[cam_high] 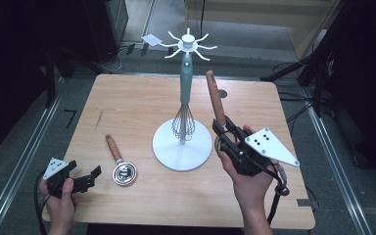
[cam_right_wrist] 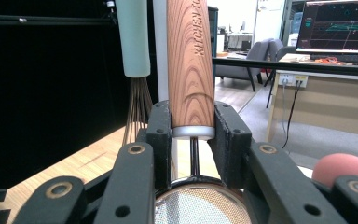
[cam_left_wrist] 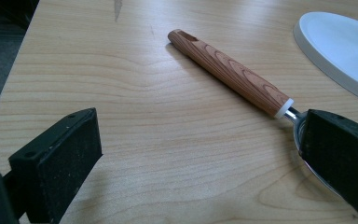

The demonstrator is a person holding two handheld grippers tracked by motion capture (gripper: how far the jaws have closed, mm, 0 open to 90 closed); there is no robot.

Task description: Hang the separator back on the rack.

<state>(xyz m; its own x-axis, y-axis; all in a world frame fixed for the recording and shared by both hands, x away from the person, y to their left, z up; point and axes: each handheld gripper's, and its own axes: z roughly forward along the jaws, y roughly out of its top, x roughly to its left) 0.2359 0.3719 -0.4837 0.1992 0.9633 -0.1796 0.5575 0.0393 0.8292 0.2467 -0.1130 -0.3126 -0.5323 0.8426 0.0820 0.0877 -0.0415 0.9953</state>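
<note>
High view: the right gripper (cam_high: 223, 128) is held above the right half of the wooden surface (cam_high: 137, 93), clamped on a strainer (cam_high: 216, 100) at the lower end of its wood-grain handle, which is raised upright and tilted slightly away. Just to its left, a white stand (cam_high: 181, 144) with a round base and hooked arms at the top is seen, and a whisk (cam_high: 184, 105) with a pale green handle is hung from it. The left gripper (cam_high: 84, 180) is kept low at the near left corner with its jaws apart, just beside a ladle (cam_high: 120, 164) that lies flat on the surface.

Left gripper view: the jaws are spread wide over the surface. The ladle (cam_left_wrist: 235, 77) is laid diagonally, its metal bowl partly hidden behind the right-hand jaw; the stand's base (cam_left_wrist: 340, 44) is seen at the upper right.

Right gripper view: the two jaws are pressed against the strainer's handle (cam_right_wrist: 190, 65) just above its silver collar, with the mesh bowl below between the gripper's links. The whisk (cam_right_wrist: 134, 74) hangs close behind on the left.
</note>
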